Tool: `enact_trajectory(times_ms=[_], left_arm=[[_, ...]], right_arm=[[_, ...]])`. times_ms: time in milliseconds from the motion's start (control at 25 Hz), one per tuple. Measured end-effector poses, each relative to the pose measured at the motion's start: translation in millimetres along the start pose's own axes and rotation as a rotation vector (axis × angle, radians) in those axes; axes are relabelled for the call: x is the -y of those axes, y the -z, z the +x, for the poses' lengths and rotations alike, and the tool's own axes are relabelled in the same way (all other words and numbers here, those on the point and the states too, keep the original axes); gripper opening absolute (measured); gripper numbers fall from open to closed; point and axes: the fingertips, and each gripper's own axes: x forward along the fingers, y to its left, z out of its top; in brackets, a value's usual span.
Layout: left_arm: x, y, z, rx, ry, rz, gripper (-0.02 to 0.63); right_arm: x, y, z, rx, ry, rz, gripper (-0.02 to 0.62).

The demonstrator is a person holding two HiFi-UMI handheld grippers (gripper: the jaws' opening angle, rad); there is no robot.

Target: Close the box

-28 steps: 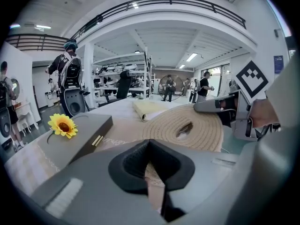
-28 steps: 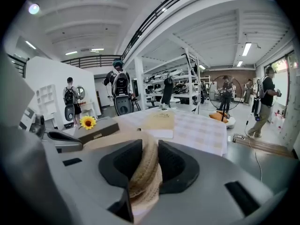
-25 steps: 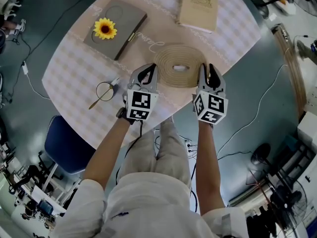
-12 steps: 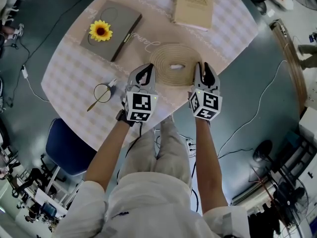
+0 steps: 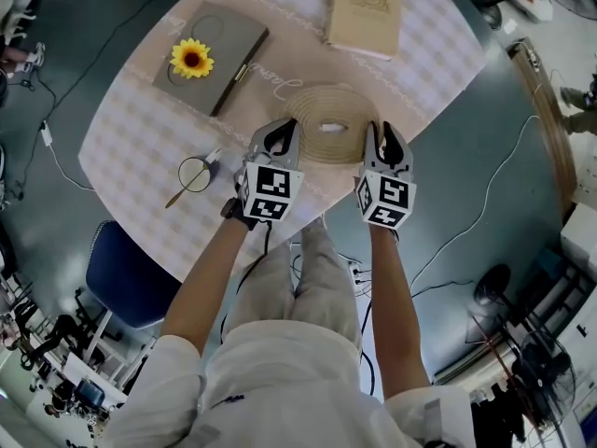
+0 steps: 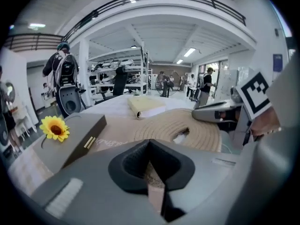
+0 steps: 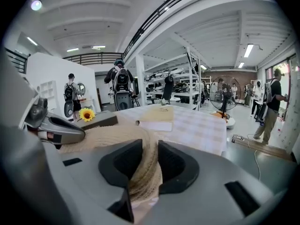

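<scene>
A round woven straw hat [image 5: 326, 124] lies at the near edge of the table, held by its brim on both sides. My left gripper [image 5: 280, 140] is shut on the left brim [image 6: 151, 172]. My right gripper [image 5: 386, 144] is shut on the right brim, and the weave is pinched between its pads [image 7: 149, 165]. The grey box [image 5: 210, 56] with a sunflower [image 5: 191, 59] on its lid lies closed at the far left of the table, away from both grippers. It also shows in the left gripper view [image 6: 70, 137].
A tan book [image 5: 365, 12] lies at the far side of the checked table [image 5: 131, 138]. A small round-framed lens [image 5: 194, 174] lies left of my left gripper. A blue chair [image 5: 126, 269] stands below the table's left edge. Cables run over the floor.
Both grippers keep their hold on the hat brim. They and the hat have shifted slightly left and away in the head view since a second ago.
</scene>
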Motion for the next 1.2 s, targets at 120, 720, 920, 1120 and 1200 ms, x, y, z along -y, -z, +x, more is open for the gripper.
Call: enact_trajectory(times_ms=[120,720,920,1120,1200], left_arm=[[2,1,0,-0.005,0.007,0.03,0.002],[1,2,2,0.047,0.048,-0.077,0.0],[-11,-1,-7,0.047,0.017,-0.132,0.002],[-13,-33,-45,0.11,-0.047,-0.111,0.002],[-4,-45,-64,0.12,-0.035,-0.108,0.002]], right_arm=[[0,3,-5,0.007,-0.001,0.021,0.107],[5,25,-9,0.099,-0.012,0.184,0.106],[6,21,-5,0.042,-0.063,0.262,0.103],[0,-5,-20,0.017,-0.153,0.228,0.207],[-2,-19,-35,0.036,-0.158,0.178,0.206]])
